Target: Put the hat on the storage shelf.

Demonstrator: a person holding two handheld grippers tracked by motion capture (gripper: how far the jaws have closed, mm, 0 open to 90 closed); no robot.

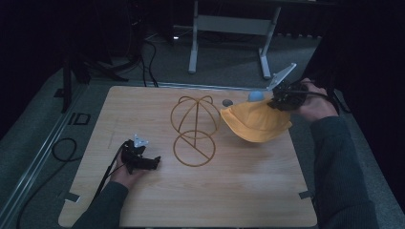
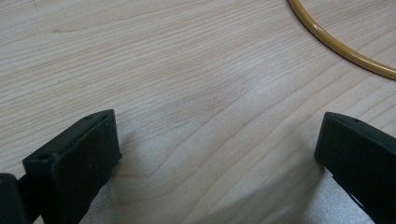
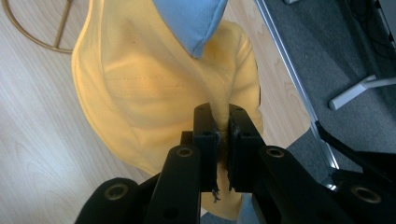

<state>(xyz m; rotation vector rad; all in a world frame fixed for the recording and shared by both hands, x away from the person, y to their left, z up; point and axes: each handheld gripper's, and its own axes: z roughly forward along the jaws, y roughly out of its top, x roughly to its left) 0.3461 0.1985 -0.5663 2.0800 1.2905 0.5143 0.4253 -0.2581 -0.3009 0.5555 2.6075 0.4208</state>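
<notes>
Over at the tabletop's (image 1: 239,191) far right edge, yellow hat (image 1: 255,121) pinched by its brim in the right gripper (image 3: 223,135), fingers clamped tight, probably soft, floppy and light, best grabbed at that brim; left gripper (image 2: 217,154) spread wide, holding nothing.

Wire stand (image 1: 195,130) at table (image 1: 239,191) centre; hat (image 1: 255,121) at three o'clock, left gripper (image 1: 155,162) at eight o'clock.
</notes>
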